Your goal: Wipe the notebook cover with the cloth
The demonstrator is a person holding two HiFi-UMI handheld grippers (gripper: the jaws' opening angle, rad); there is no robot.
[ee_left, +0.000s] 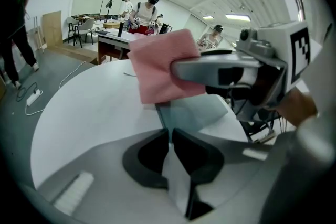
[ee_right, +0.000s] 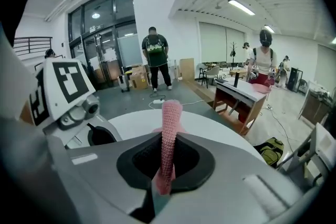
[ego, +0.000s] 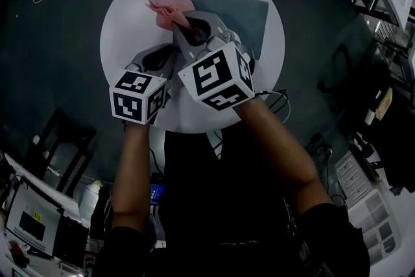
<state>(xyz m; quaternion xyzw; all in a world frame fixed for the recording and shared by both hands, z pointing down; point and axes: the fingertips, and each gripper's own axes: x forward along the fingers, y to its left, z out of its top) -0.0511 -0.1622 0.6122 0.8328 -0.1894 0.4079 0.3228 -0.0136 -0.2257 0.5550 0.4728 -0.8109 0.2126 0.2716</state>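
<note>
Round white worktop (ego: 130, 29) gives us bare margin left of the notebook (ego: 246, 16), which lies toward its far edge. Our right hand-held gripper (ego: 189, 24) pinches the pink cloth (ego: 168, 12) over it; our left hand-held gripper (ego: 168, 56) nips its near corner.

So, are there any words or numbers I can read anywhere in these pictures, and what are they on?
No words or numbers can be read here.
On the left cube: only black and white squares, no letters.
On the right cube: the same, squares only.
On the notebook: plain dark cover, no print shows.
On the cloth: plain pink, nothing written.
On the screen at the lower left: a small yellow patch, too small to read.
</note>
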